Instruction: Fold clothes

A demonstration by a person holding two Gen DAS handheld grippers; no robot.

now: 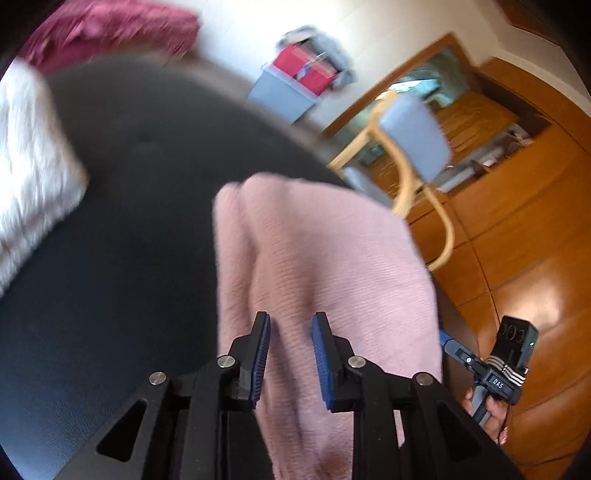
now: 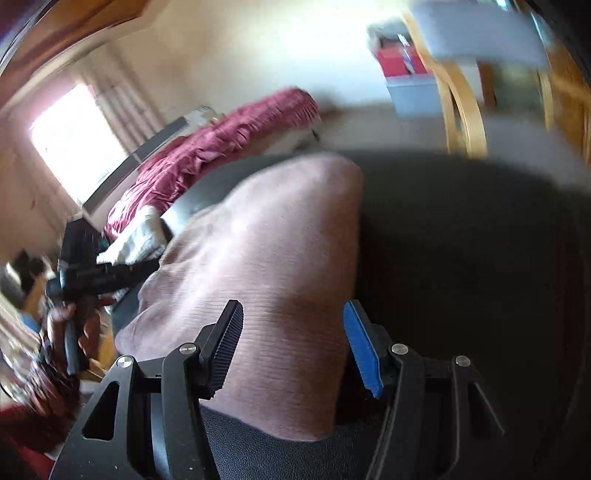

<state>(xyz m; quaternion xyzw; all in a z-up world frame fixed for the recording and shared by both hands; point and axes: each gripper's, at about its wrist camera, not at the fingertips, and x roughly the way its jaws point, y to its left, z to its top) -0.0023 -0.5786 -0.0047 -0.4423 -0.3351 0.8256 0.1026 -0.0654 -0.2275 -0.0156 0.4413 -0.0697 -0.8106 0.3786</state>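
Note:
A pink knit garment (image 1: 317, 266) lies folded on a dark round upholstered seat (image 1: 129, 229). In the left wrist view my left gripper (image 1: 290, 321) is open, its jaws apart just above the garment's near end, holding nothing. In the right wrist view the same pink garment (image 2: 266, 266) lies between the spread jaws of my right gripper (image 2: 293, 308), which is open and empty. The right gripper also shows in the left wrist view (image 1: 480, 365), at the garment's right edge. The left gripper shows in the right wrist view (image 2: 103, 275), at the garment's left side. Both views are motion-blurred.
A white fluffy cloth (image 1: 33, 166) and a maroon cloth (image 1: 110, 33) lie at the seat's far side. A wooden chair with a grey cushion (image 1: 413, 136), a grey box with red items (image 1: 295, 81) and wooden cabinets (image 1: 498, 206) stand beyond it.

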